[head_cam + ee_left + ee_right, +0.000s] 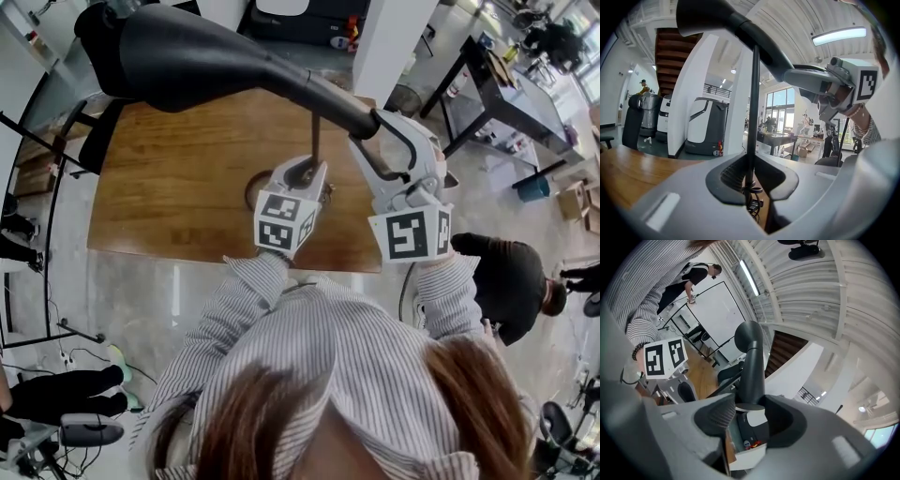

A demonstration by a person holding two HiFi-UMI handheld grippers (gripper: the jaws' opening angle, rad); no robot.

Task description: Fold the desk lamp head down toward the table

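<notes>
- The desk lamp stands on a wooden surface [169,187]. Its black lamp head [178,56] is raised high over the far left part of the wood and tilts up and away to the left.
- The lamp arm [319,94] slopes from the head down to the right. A thin dark pole [315,141] runs straight down from it to a round base [255,187], which is partly hidden.
- The left gripper [302,173] sits low on the pole, just above the base. Its 2 jaws are closed on the pole, which passes upright between the pads.
- The right gripper [380,127] is at the lower end of the lamp arm, to the right of the pole. Its jaws stand wide and press on the thick dark tube that fills the gap between them.
- The 2 grippers are close together, with the left one under the sloping arm.
- A tangle of cable [752,201] shows by the foot of the pole.
- Around the surface are a dark chair [98,141] at its left edge, a white pillar [394,37] behind it, and a black table [506,94] further right.
- A person in black [511,277] stands on the floor to the right, well apart from the lamp.
</notes>
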